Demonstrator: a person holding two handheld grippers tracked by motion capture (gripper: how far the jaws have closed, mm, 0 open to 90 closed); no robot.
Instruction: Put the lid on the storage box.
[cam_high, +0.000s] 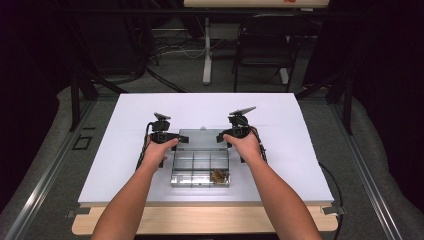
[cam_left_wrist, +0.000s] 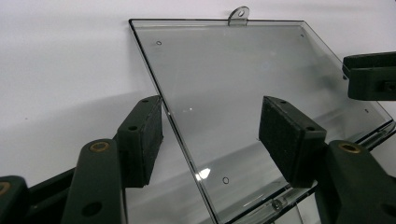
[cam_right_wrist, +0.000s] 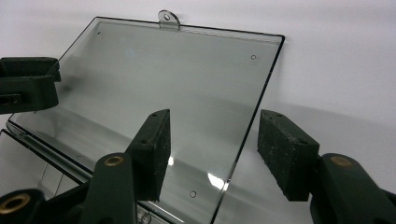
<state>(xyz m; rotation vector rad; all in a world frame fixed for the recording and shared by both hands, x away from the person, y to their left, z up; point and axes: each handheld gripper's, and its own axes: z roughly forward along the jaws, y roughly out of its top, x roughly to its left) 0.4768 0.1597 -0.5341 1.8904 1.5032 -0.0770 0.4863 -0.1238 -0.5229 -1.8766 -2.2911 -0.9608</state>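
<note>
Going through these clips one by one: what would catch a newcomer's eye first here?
A clear plastic compartment box sits mid-table on the white tabletop, its transparent lid swung open and lying back. The left claw and right claw each straddle a side edge of that lid, jaws open. A small brown clump fills the box's near right compartment.

Clear compartment box (cam_high: 200, 167), lid (cam_left_wrist: 243, 93) open flat, mid-table.
</note>
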